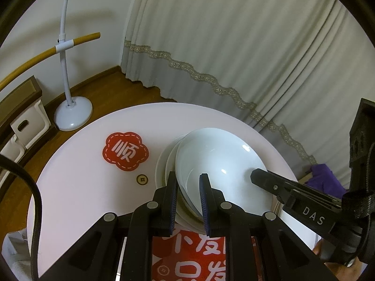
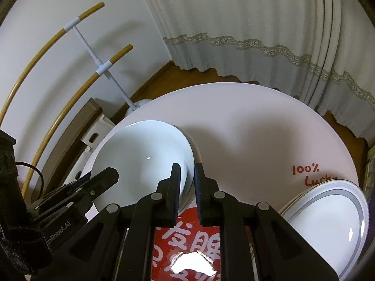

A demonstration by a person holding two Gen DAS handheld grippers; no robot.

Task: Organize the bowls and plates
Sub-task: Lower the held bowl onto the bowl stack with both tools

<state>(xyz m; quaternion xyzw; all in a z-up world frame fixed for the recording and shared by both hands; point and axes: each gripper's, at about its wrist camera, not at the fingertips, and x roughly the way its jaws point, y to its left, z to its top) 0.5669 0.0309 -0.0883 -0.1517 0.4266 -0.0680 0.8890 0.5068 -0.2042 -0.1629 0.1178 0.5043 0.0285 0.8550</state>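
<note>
The left gripper (image 1: 188,182) has its two blue-padded fingers standing either side of the near rim of a white bowl (image 1: 215,159), one finger outside the wall and one inside the hollow; the jaws are narrowed to a small gap around that rim, though whether the pads actually press on it cannot be told. The right gripper (image 2: 187,175) does the same from the other side, its fingers straddling the bowl (image 2: 143,154) rim at its own tips, again narrowly spread. The bowl is plain glossy white, deep and round, with small bright glints on its inner surface, and it sits tilted on top of other white dishes (image 1: 164,164) whose rims peek out beneath it on the left gripper's left. All this rests on a round white table (image 1: 77,187) bearing a red flower-shaped sticker (image 1: 125,151) left of and beyond the left gripper's fingers. To the right of the right gripper, close to its body, lies a stack of white plates with grey-banded rims (image 2: 328,222), well apart from the bowl, just below red handwriting (image 2: 311,175) on the table.
</note>
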